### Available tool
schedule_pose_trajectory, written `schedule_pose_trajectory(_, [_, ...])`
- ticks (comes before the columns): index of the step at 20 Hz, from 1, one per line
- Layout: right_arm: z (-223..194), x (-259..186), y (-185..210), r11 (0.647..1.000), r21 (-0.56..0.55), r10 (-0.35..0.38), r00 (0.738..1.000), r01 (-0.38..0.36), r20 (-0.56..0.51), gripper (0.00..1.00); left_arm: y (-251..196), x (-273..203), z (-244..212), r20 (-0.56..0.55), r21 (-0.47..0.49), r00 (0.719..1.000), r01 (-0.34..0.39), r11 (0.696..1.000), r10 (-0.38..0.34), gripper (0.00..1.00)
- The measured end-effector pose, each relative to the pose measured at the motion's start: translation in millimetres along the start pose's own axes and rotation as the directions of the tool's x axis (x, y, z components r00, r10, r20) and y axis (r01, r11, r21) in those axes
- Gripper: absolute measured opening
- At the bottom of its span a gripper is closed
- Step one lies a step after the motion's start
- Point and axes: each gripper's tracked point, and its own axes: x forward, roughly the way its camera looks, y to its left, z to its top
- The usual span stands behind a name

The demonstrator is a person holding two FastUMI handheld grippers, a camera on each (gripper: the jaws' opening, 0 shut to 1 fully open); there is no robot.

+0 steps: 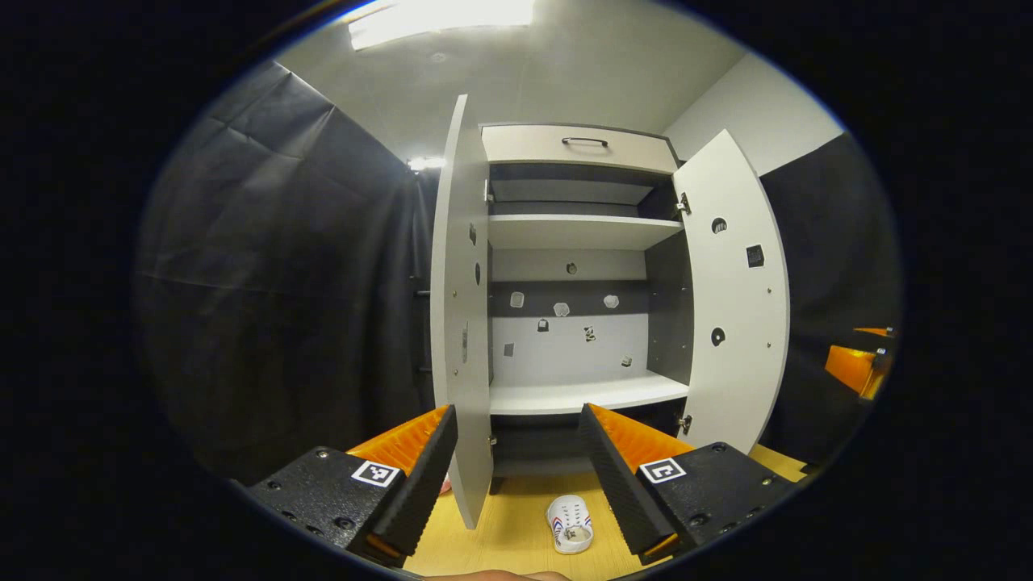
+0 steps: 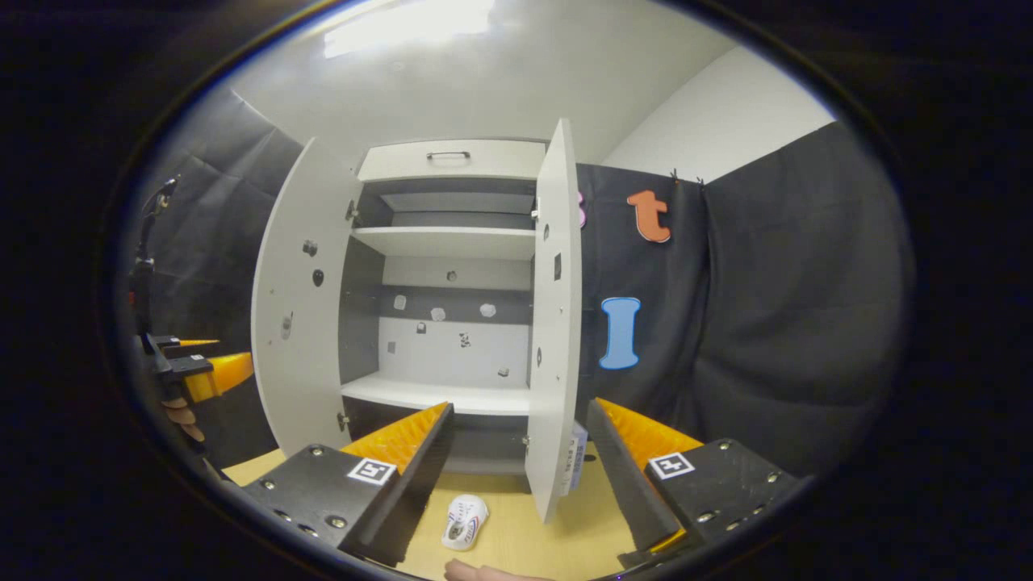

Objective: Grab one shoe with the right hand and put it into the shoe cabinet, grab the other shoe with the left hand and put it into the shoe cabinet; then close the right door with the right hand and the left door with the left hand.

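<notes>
Ahead, flat white shoe cabinet (image 1: 577, 234) with both doors open, rounded white shoe (image 1: 570, 524) on wooden floor (image 1: 516, 532), both grippers' ridged fingers spread, empty

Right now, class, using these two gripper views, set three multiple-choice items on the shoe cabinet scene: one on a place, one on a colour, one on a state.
1. Where is the shoe?
A. on a shelf
B. on the floor before the cabinet
C. in a gripper

2. What colour is the shoe mostly?
A. white
B. black
C. green

3. How do the cabinet doors stand?
A. both shut
B. one shut
C. both open

Key: 1 B, it lies on the floor. 2 A, its upper is white. 3 C, the left door and right door swing outward.
</notes>
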Motion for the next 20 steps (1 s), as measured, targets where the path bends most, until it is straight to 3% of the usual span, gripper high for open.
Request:
schedule_pose_trajectory(6, [-67,31,20,1.0,-0.02,-0.014,0.998,0.012,-0.069,0.98,-1,6,-16,-0.011,-0.02,1.0,0.013,1.0,-0.013,0.92])
schedule_pose_trajectory(12, [-181,67,67,0.994,-0.083,0.049,0.973,-0.069,-0.225,0.98,-2,15,-37,-0.023,0.015,0.999,0.032,0.999,-0.032,0.93])
schedule_pose_trajectory(15, [-239,84,85,0.996,-0.031,0.067,0.95,-0.08,-0.305,0.94,-1,15,-60,-0.049,0.044,0.998,0.038,0.998,-0.036,0.93])
schedule_pose_trajectory(16, [-261,90,93,0.996,-0.026,0.076,0.938,-0.09,-0.339,0.99,-4,12,-68,-0.064,0.045,0.997,0.046,0.998,-0.043,0.92])
schedule_pose_trajectory(20, [-342,105,115,0.995,0.015,0.097,0.892,-0.101,-0.441,0.99,-8,5,-89,-0.062,0.033,0.996,0.064,0.997,-0.062,0.94])
